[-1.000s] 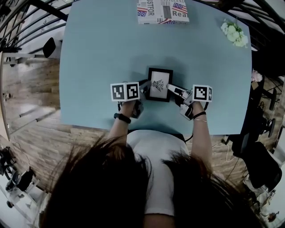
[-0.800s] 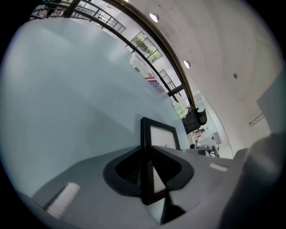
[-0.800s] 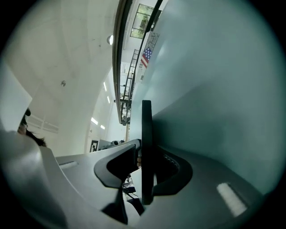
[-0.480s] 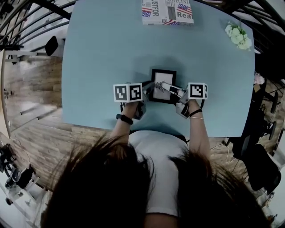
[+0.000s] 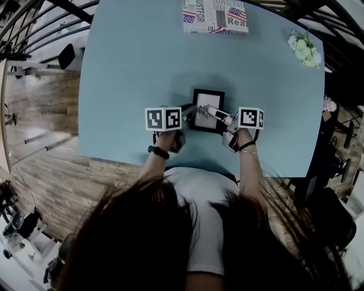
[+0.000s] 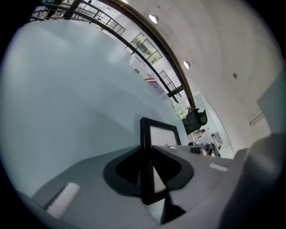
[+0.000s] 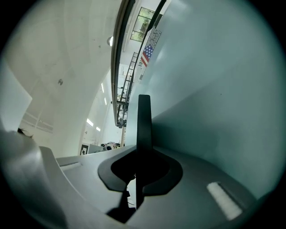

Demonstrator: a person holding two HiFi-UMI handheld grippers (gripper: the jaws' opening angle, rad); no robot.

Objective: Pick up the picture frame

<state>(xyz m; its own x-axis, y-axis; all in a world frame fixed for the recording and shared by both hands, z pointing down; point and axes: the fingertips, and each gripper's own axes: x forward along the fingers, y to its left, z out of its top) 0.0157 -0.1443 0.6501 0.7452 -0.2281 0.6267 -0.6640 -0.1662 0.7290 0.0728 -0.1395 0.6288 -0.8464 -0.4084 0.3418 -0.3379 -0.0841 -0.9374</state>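
— Where's the picture frame [image 5: 205, 100]?
— Toward the near edge of the table [image 5: 131, 68], between both tools.
— Their jaws?
— Left gripper [image 5: 187, 111] clamps its left edge; right gripper [image 5: 214, 112] clamps its right edge.

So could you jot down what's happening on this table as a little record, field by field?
surface: pale blue table
main item: black picture frame, towards the person's side of the table
left gripper: shut on the frame's left edge
right gripper: shut on the frame's right edge
frame off the table: cannot tell
also there: white flowers at the far right, flag-printed box at the far edge
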